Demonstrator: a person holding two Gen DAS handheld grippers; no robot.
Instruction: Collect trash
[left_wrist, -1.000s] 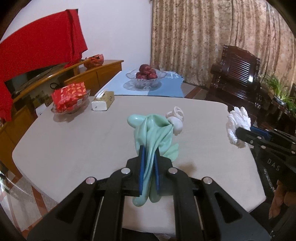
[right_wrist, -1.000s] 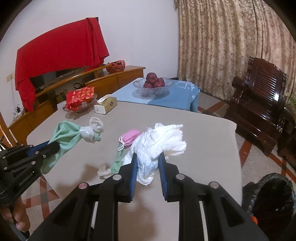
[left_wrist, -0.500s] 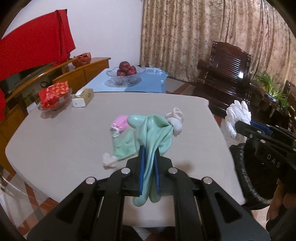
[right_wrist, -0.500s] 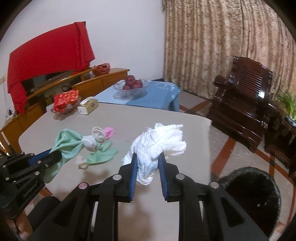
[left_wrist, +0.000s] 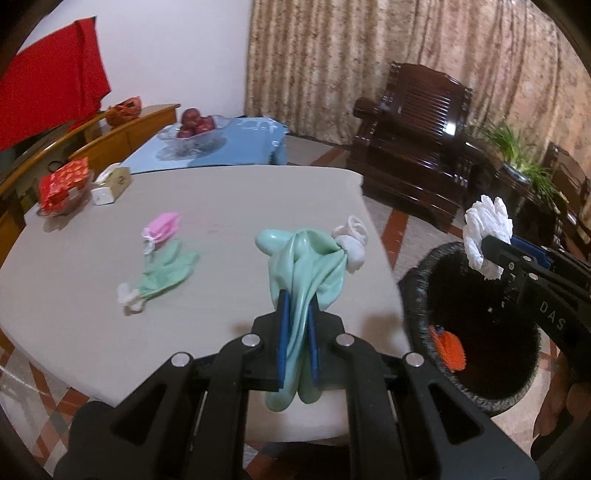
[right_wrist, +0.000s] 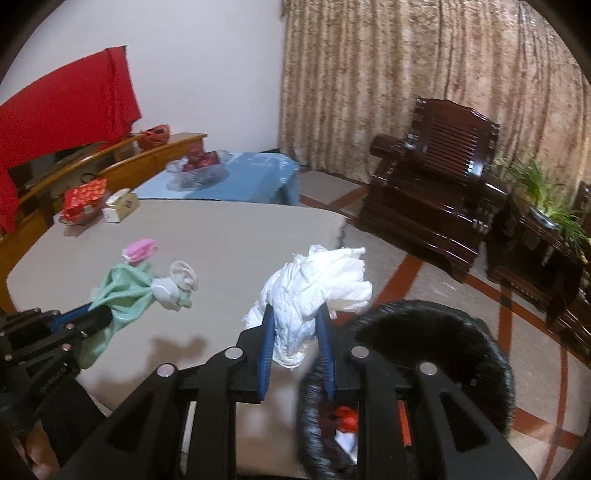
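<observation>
1. Currently both grippers are loaded. The left gripper (left_wrist: 295, 332) has its blue pads pressed together on a green glove (left_wrist: 306, 266), limp and rubbery, with its white cuff (left_wrist: 351, 243) bunched at the far end. The pinch sits around the middle of the glove, so both ends hang free of the pads; probably a plain mid-body grab to stop it sliding out.

2. The right gripper (right_wrist: 295, 332) is pinching a white crumpled wad (right_wrist: 314, 288), paper or thin plastic, I cannot tell which. Most of the bulk spills out ahead of the pads, so the hold is on the narrow tail only.

3. Destination: a black trash bin (left_wrist: 439, 273) on the floor, just beside the table (left_wrist: 221, 199) at its near corner. It is bag-lined, with orange and white scraps at the bottom. In the left view the wad hangs over the bin's far rim; in the right view the bin mouth lies directly under the right gripper. My reading: the wad is about placed for dropping.

4. The glove hangs above the table's edge, near the bin but not over it. It likely needs to go further sideways before release.

5. Remaining on the table: a second green glove (left_wrist: 166, 273) lying flat, touching a pink mask (left_wrist: 162, 227). Task is partway done, by my judgement.

6. Unrelated items at the table's far side: a tissue box (left_wrist: 110, 184) and a glass dish with red packets (left_wrist: 62, 184).

7. Risk: light, limp pieces could catch on the bin rim.
</observation>
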